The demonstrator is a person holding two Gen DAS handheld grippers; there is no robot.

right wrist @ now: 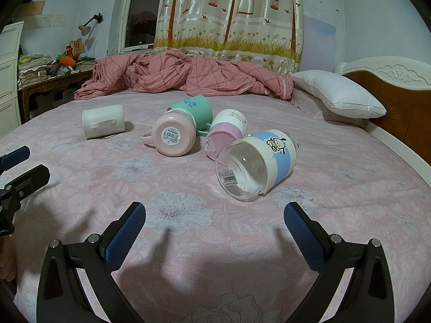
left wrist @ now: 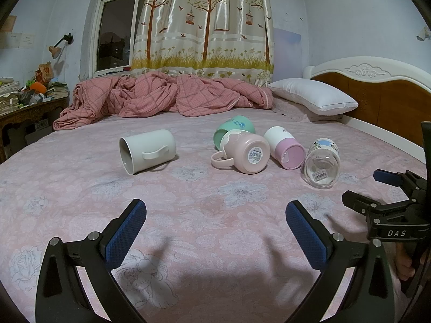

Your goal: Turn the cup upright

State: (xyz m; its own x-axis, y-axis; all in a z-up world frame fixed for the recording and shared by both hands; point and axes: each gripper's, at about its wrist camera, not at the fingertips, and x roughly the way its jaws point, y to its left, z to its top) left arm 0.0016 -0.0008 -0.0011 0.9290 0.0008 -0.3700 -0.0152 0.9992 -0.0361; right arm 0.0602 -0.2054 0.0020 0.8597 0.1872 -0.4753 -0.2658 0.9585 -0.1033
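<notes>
Cups lie tipped over on a bed (left wrist: 188,215) with a pink floral sheet, five in all. A white mug (left wrist: 146,150) rests on its side apart from the others, toward the left, its mouth facing left and its handle facing the camera. The other four cluster together: a pink mug (left wrist: 246,154) with its barcoded base toward the camera, a green cup (left wrist: 234,130) touching it from behind, a white-and-pink cup (left wrist: 284,146) just to the right, and a clear glass cup (right wrist: 256,165) with a blue-and-white cartoon sleeve, nearest the right tongs, its bottom carrying a price sticker. Left tongs (left wrist: 215,226) hover low over the bare sheet, spread wide and holding nothing, with the cups well ahead of them. Right tongs (right wrist: 215,226) are likewise spread wide and empty, the glass cup lying near and just beyond their tips. Each wrist view catches the other tongs at its edge. A crumpled red plaid quilt (left wrist: 161,94) is heaped at the far side of the bed, a white pillow (left wrist: 315,95) lies against the headboard (left wrist: 377,94), and a tree-print curtain (left wrist: 204,21) hangs behind.
</notes>
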